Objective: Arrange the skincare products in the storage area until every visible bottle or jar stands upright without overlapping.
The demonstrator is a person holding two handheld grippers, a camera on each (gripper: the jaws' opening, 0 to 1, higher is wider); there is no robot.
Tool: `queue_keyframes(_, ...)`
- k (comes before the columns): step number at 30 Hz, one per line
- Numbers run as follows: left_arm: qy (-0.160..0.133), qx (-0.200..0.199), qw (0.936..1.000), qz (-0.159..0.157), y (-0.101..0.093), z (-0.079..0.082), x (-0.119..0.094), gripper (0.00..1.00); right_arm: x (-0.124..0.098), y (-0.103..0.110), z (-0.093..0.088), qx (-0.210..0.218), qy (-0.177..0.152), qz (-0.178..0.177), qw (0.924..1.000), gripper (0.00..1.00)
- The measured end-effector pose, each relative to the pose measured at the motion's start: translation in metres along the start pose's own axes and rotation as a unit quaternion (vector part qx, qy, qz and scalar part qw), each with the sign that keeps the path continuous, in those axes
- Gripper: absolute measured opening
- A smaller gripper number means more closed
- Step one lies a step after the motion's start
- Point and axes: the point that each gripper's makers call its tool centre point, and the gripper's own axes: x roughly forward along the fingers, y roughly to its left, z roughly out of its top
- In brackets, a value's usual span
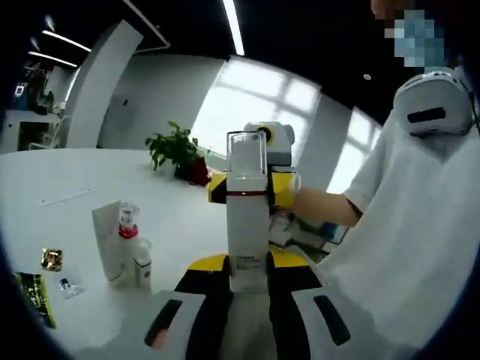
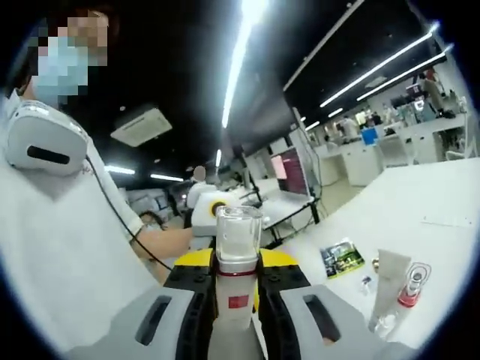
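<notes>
While clamped by both grippers' jaws — white pump bottle (image 1: 247, 225), clear cap, red band.

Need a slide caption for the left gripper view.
Both grippers hold a white pump bottle upright above the table, beside a tube and small bottles.

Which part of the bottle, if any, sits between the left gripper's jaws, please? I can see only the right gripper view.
Observer: In the left gripper view the white bottle stands upright with its lower body clamped between the jaws of the left gripper.
Operator: Thank you. Does anything stand on the table beyond it?
Observer: A potted plant stands far back on the white table.
Operator: And near the tube?
Observer: A small gold item lies to the left of the tube in that view.
</notes>
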Motion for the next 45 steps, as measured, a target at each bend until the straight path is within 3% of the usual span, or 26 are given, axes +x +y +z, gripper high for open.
queue_keyframes(6, 0.004, -0.006, 0.9998, 0.016, 0.006, -0.003, 0.004, 0.19, -0.001, -0.007, -0.002, -0.001, 0.001, -0.023, 0.9997, 0.19)
queue_keyframes(10, 0.032, 0.01, 0.9974, 0.063, 0.019, -0.009, 0.008, 0.2, 0.001, -0.018, -0.009, 0.002, 0.014, -0.057, 0.9983, 0.19)
queue_keyframes(13, 0.052, 0.022, 0.9929, 0.105, 0.029, -0.013, 0.01, 0.22, 0.001, -0.034, -0.016, 0.005, 0.037, -0.107, 0.9935, 0.19)
queue_keyframes(16, 0.079, 0.051, 0.9804, 0.173, 0.045, -0.015, 0.009, 0.24, -0.003, -0.055, -0.022, 0.027, 0.052, -0.168, 0.984, 0.19)
queue_keyframes(19, 0.121, 0.109, 0.9584, 0.235, 0.054, -0.018, 0.009, 0.24, -0.008, -0.076, -0.028, 0.047, 0.063, -0.235, 0.9687, 0.19)
queue_keyframes(22, 0.139, 0.131, 0.9402, 0.282, 0.06, -0.018, 0.012, 0.24, -0.01, -0.091, -0.027, 0.096, 0.032, -0.277, 0.9555, 0.19)
queue_keyframes(24, 0.141, 0.142, 0.9275, 0.316, 0.069, -0.017, 0.008, 0.25, -0.012, -0.097, -0.03, 0.107, 0.022, -0.298, 0.9484, 0.19)
queue_keyframes(27, 0.125, 0.117, 0.9272, 0.333, 0.072, -0.016, 0.009, 0.25, -0.013, -0.102, -0.031, 0.125, 0.0, -0.315, 0.9409, 0.19)
queue_keyframes(31, 0.12, 0.103, 0.9137, 0.374, 0.083, -0.015, 0.0, 0.26, -0.012, -0.103, -0.03, 0.119, -0.01, -0.334, 0.9351, 0.19)
queue_keyframes(37, 0.121, 0.104, 0.9095, 0.384, 0.082, -0.016, -0.001, 0.23, -0.008, -0.102, -0.028, 0.097, -0.006, -0.345, 0.9336, 0.2)
queue_keyframes(41, 0.132, 0.108, 0.9099, 0.378, 0.085, -0.019, -0.004, 0.22, -0.007, -0.098, -0.032, 0.088, 0.007, -0.337, 0.9373, 0.2)
queue_keyframes(43, 0.148, 0.114, 0.9103, 0.369, 0.086, -0.024, -0.006, 0.21, -0.005, -0.092, -0.037, 0.083, 0.027, -0.317, 0.9445, 0.2)
queue_keyframes(44, 0.137, 0.117, 0.9179, 0.354, 0.084, -0.022, -0.004, 0.21, -0.006, -0.092, -0.035, 0.076, 0.019, -0.314, 0.9461, 0.2)
queue_keyframes(45, 0.129, 0.098, 0.9264, 0.34, 0.082, -0.023, -0.002, 0.21, -0.004, -0.089, -0.034, 0.06, 0.023, -0.296, 0.9529, 0.2)
